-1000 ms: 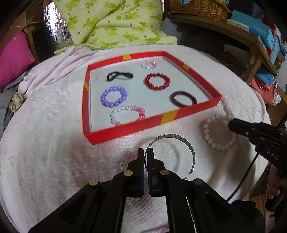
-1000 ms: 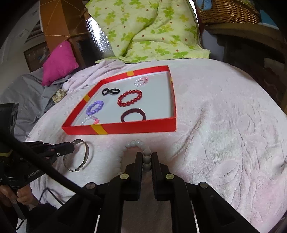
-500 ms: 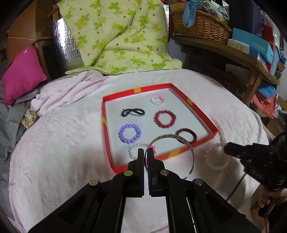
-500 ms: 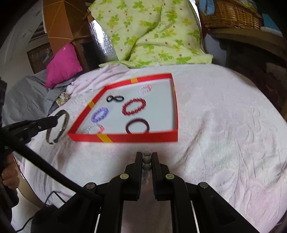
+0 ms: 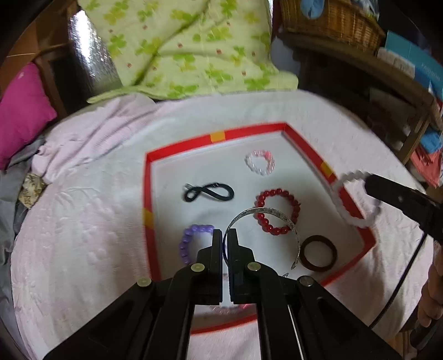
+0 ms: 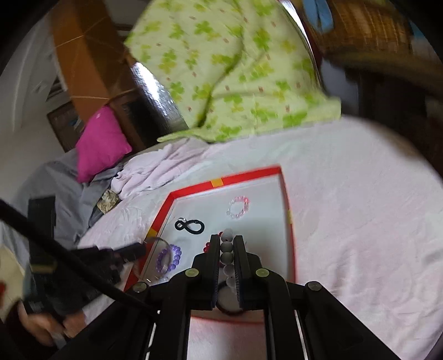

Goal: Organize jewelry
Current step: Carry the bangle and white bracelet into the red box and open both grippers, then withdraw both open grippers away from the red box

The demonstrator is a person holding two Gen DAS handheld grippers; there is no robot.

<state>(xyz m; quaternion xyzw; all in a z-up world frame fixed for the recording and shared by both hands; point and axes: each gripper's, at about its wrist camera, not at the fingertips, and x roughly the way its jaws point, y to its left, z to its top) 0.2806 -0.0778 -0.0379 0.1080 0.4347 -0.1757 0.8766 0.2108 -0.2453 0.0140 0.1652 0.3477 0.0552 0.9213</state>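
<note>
A red-rimmed white tray lies on the pink towel. In it are a black figure-eight band, a red bead bracelet, a purple bead bracelet, a clear pink bracelet and a dark ring. My left gripper is shut on a silver open bangle, held above the tray. My right gripper is shut on a white bead bracelet, held over the tray's right rim.
A green clover-print quilt and a magenta cushion lie beyond the towel. A wooden shelf with a wicker basket and boxes stands at the right. Grey cloth lies at the left.
Both grippers have lifted their bracelets off the towel and moved forward over the tray. The bangle and white bracelet now hang above the tray.
</note>
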